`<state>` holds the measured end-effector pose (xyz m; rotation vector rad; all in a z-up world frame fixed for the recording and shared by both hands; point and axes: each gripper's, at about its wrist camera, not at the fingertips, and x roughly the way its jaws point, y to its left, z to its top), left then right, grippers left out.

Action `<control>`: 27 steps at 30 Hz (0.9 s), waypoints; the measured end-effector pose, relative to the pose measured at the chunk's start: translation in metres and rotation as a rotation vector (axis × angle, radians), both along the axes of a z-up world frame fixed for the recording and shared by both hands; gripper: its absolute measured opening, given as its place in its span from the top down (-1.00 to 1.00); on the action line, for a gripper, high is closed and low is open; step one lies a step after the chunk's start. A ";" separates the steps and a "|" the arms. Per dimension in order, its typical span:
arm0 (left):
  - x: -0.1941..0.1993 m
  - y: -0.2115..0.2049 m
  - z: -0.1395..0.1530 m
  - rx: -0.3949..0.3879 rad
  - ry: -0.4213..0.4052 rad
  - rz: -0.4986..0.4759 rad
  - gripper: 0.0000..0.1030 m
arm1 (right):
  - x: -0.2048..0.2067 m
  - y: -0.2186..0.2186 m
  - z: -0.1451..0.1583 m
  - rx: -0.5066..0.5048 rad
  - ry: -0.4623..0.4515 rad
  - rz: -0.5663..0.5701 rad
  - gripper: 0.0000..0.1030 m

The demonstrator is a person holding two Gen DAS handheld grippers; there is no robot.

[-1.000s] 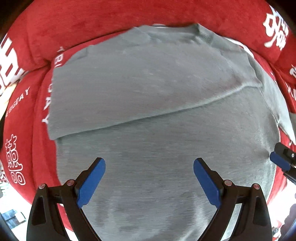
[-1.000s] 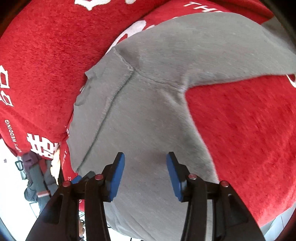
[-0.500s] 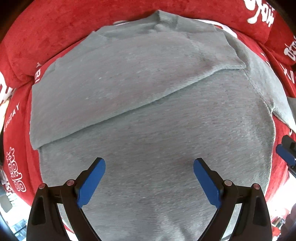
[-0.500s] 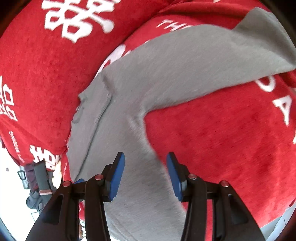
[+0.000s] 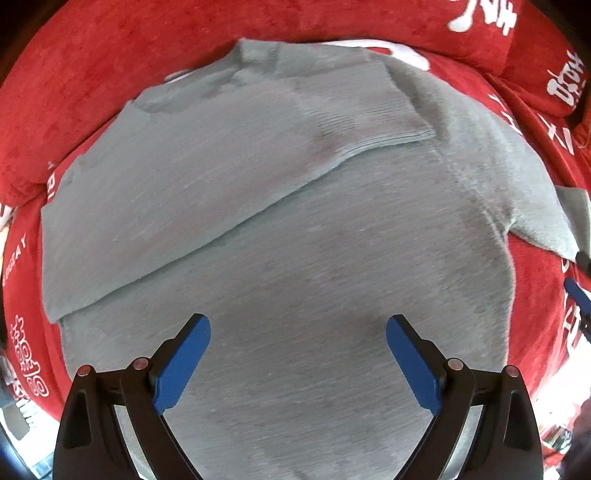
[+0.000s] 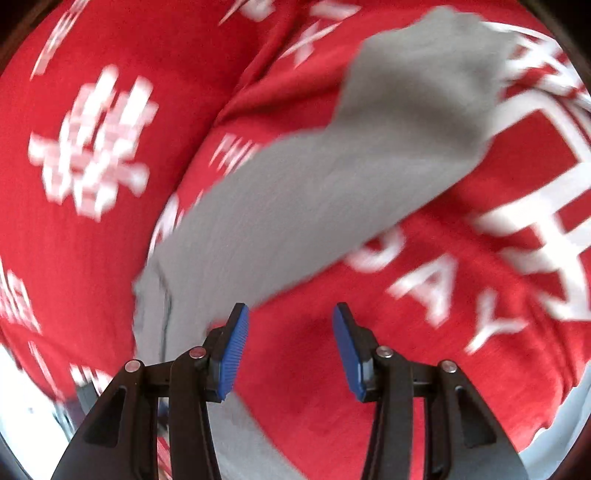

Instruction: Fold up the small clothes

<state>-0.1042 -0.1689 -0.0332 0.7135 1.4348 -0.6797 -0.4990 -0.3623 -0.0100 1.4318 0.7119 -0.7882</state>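
- Left: left gripper [image 5: 298, 356] spread wide over grey sweater [image 5: 295, 258], empty; red blanket [image 5: 92, 92] bare past every hem.
- Sweater flat, one sleeve folded across chest.
- Right: right gripper [image 6: 290, 347] part-open, empty, above outstretched sleeve [image 6: 314, 206].

Red plush blanket [image 5: 110, 74] covers the whole surface, fuzzy nap, a raised fold running along the far side in the left wrist view. White print on it: letters "DAY" [image 6: 436, 291] in the right wrist view, a big blocky white symbol [image 6: 92, 144] on the upper left there, blurred. More white characters [image 5: 27, 365] at the blanket's left edge and top right corner [image 5: 480, 14] in the left wrist view. Bright pale area past the blanket's lower corners, too blown out to tell what it is.
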 end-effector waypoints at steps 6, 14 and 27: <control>-0.016 -0.027 0.001 -0.012 0.004 -0.027 -0.88 | -0.060 -0.029 -0.009 0.016 -0.010 -0.274 0.01; -0.042 -0.063 0.009 -0.017 0.002 -0.042 -0.88 | -0.085 -0.053 -0.027 0.041 -0.074 -0.397 0.03; -0.036 -0.033 0.027 -0.049 -0.002 -0.029 -0.88 | -0.045 -0.058 0.000 0.036 -0.409 -0.337 0.89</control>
